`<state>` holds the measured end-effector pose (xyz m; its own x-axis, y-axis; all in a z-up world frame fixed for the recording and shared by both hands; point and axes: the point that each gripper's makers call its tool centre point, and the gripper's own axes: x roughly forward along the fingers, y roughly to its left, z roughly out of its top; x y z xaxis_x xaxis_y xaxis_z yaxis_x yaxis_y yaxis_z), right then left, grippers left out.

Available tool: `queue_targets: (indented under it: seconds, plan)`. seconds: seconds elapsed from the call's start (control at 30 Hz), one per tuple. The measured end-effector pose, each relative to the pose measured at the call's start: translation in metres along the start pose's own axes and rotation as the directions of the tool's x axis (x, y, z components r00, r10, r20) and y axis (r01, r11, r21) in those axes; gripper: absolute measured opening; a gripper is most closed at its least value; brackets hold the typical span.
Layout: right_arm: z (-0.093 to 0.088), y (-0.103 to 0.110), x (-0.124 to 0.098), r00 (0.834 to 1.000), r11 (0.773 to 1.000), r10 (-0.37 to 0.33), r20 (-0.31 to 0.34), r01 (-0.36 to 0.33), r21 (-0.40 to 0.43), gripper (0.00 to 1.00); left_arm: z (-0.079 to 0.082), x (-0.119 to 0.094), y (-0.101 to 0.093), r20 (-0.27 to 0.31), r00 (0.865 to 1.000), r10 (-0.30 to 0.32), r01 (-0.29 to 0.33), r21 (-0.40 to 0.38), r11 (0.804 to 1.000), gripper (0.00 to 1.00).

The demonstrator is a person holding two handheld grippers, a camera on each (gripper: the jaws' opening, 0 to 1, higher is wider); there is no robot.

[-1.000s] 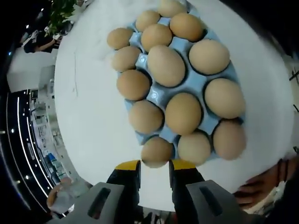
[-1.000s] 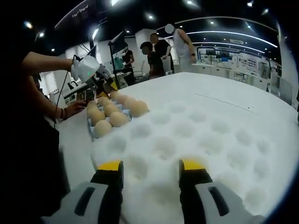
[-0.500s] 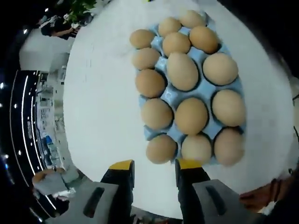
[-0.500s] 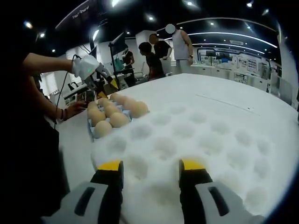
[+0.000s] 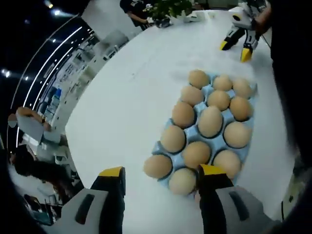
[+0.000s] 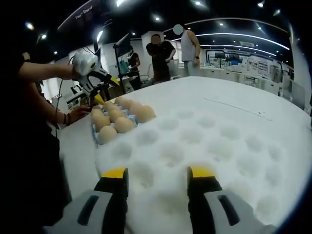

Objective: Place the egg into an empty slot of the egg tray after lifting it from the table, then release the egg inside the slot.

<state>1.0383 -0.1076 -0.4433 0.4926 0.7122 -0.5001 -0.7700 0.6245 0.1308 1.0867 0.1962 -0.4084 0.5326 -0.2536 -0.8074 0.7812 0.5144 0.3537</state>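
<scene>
A blue egg tray (image 5: 158,147) lies on the white table (image 5: 122,102), its slots filled with several tan eggs. The nearest egg (image 5: 157,165) sits in the tray's near left corner. My left gripper (image 5: 161,171) hovers open above that near end, nothing between its yellow-tipped fingers (image 5: 111,172). The right gripper (image 5: 235,48) shows beyond the tray's far end. In the right gripper view, my right gripper (image 6: 157,173) stands open and empty over a white dimpled foam pad (image 6: 209,136). The tray (image 6: 95,139) lies further left, the left gripper (image 6: 97,83) raised over it.
A person's hand (image 6: 78,113) rests beside the tray's far side. Several people (image 6: 165,58) stand beyond the table. A potted plant (image 5: 168,9) stands at the table's far edge. The table's rounded edge (image 5: 73,141) drops off to my left.
The left gripper has risen and drawn back from the tray, and its jaws stand wider apart. The right gripper has stayed still over the foam.
</scene>
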Motion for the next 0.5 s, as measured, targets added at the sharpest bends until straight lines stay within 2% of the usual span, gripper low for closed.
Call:
queue_targets:
  seconds: [0.1, 0.17, 0.23, 0.33, 0.37, 0.4, 0.5]
  plan:
    - [0.0, 0.0, 0.0, 1.0, 1.0, 0.0, -0.001, 0.0, 0.0, 0.5, -0.004, 0.002, -0.012, 0.012, 1.0, -0.009, 0.009, -0.049, 0.999, 0.63]
    - [0.0, 0.0, 0.0, 1.0, 1.0, 0.0, 0.0, 0.0, 0.0, 0.51, -0.005, -0.001, -0.015, 0.015, 1.0, 0.005, -0.004, -0.072, 0.997, 0.59]
    - [0.0, 0.0, 0.0, 1.0, 1.0, 0.0, 0.002, 0.0, -0.001, 0.51, -0.004, -0.005, -0.016, 0.029, 0.999, 0.014, -0.01, -0.127, 0.992, 0.59]
    - [0.0, 0.001, 0.0, 1.0, 1.0, 0.0, 0.001, 0.0, -0.001, 0.51, -0.003, -0.008, -0.013, 0.042, 0.998, 0.037, -0.029, -0.165, 0.986, 0.65]
    - [0.0, 0.001, 0.0, 1.0, 1.0, 0.0, -0.001, 0.0, -0.001, 0.51, 0.002, -0.012, -0.013, 0.055, 0.997, 0.047, -0.036, -0.187, 0.982, 0.67]
    - [0.0, 0.001, 0.0, 1.0, 1.0, 0.003, -0.009, -0.003, 0.003, 0.51, 0.004, -0.015, -0.012, 0.075, 0.995, 0.06, -0.039, -0.258, 0.965, 0.69]
    - [0.001, 0.001, 0.0, 0.999, 1.0, 0.011, -0.032, -0.01, 0.02, 0.51, 0.004, -0.016, -0.019, 0.083, 0.995, 0.053, -0.025, -0.311, 0.95, 0.71]
